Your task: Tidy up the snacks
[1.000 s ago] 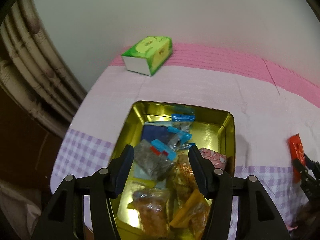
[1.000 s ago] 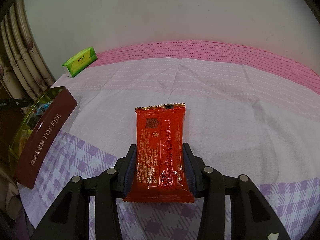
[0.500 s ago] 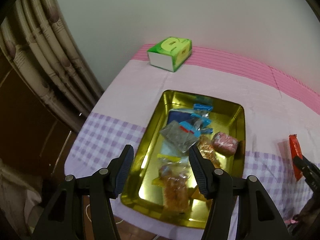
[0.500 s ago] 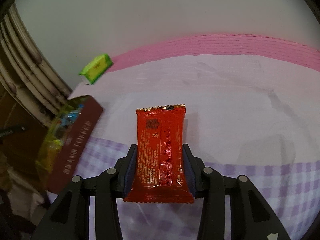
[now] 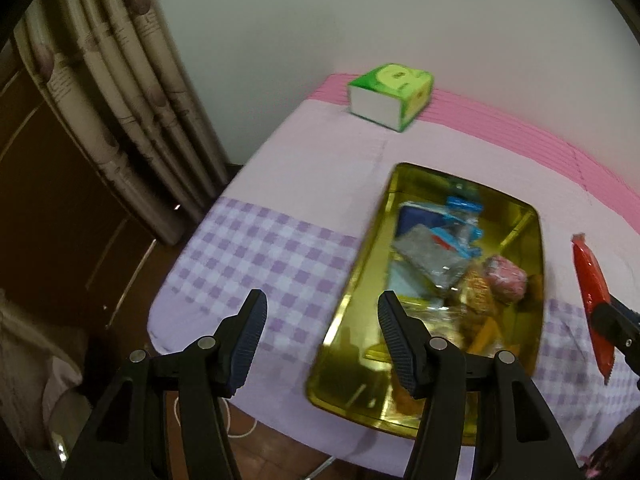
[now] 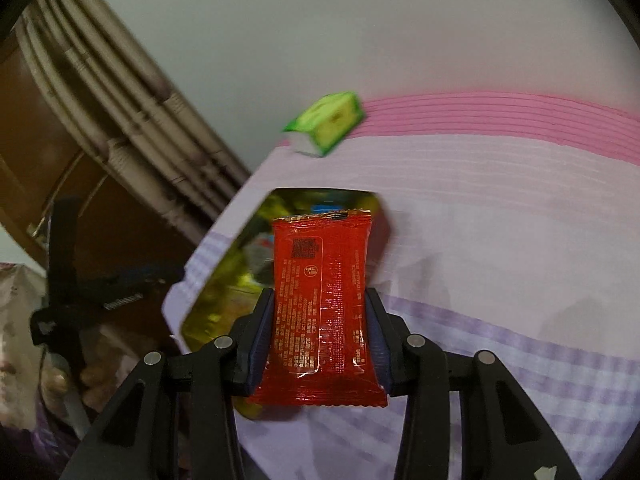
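A gold tin lies on the table and holds several wrapped snacks. My left gripper hangs open and empty over the tin's left rim and the checked cloth. My right gripper is shut on a red snack packet, held upright above the table. Behind the packet the gold tin shows, partly hidden. In the left wrist view the red packet and the right gripper's fingers appear at the right edge, beside the tin.
A green tissue box sits at the table's far left by the wall, also seen as the green box. Curtains and dark wooden furniture stand left of the table. The tablecloth's edge drops off near the left gripper.
My left gripper has drawn back and to the left, off the tin's middle. My right gripper has lifted the red packet off the cloth and swung it left toward the tin.
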